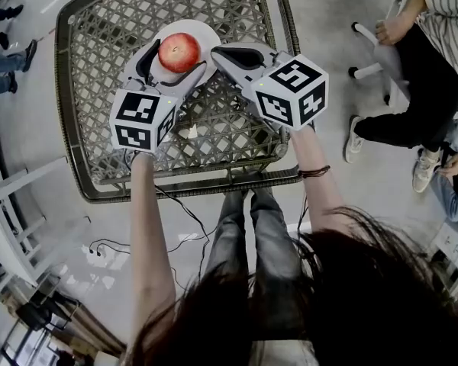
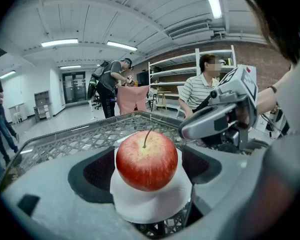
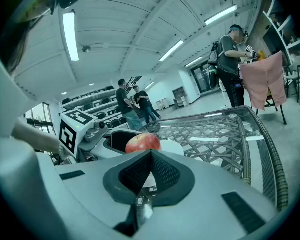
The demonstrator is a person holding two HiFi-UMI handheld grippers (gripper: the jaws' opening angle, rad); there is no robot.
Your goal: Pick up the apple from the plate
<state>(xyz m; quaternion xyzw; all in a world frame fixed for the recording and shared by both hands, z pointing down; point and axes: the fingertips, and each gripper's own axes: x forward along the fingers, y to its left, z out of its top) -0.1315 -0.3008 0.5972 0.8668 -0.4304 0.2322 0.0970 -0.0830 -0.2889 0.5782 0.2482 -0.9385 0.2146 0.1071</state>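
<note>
A red apple [image 1: 179,52] sits upright on a small white plate [image 1: 208,33] at the far side of the wicker table. My left gripper [image 1: 179,58] is open wide, one jaw on each side of the apple [image 2: 146,159], and I see no pad pressing on it. The plate [image 2: 150,206] shows under the fruit. My right gripper [image 1: 221,53] is shut on nothing, its tip just right of the plate; it appears in the left gripper view too [image 2: 220,116]. In the right gripper view the closed jaws [image 3: 151,155] partly hide the apple [image 3: 142,143].
The woven table [image 1: 99,90] has a raised rim. A seated person [image 1: 427,75] and a white chair [image 1: 370,67] are at the right, other people's feet [image 1: 4,52] at the left. Cables [image 1: 183,212] lie on the floor by my legs.
</note>
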